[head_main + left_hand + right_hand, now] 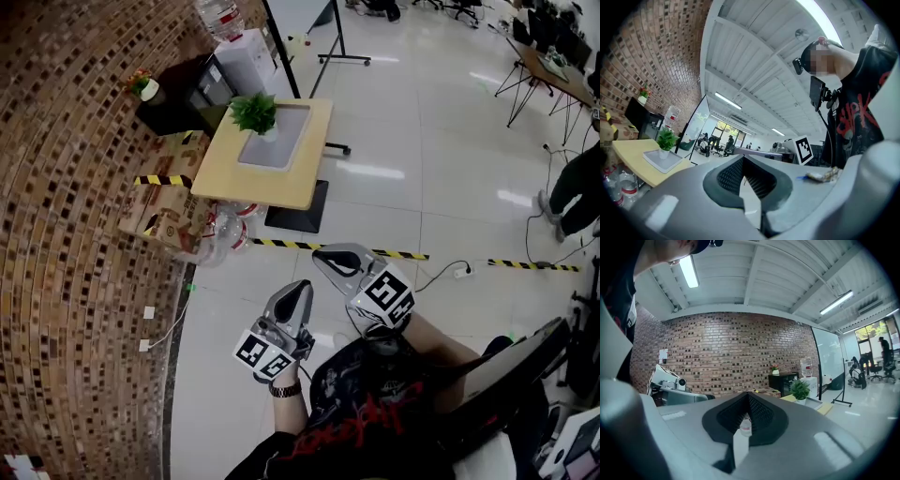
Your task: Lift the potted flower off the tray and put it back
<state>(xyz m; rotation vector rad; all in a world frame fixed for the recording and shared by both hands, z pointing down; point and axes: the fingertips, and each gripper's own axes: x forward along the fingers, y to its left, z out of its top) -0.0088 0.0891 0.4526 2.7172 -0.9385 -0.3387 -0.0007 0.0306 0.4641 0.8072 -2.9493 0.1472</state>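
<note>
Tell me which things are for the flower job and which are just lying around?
For the job: potted flower, grey tray under it, wooden table, left gripper, right gripper.

Just lying about: water bottles under the table, cardboard boxes, black cabinet, small flowerpot on it, water dispenser.

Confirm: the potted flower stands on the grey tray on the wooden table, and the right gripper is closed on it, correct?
No. The potted flower does stand on the grey tray on the wooden table, but the right gripper is closed on nothing: the head view shows it well short of the table, near the person's body.
</note>
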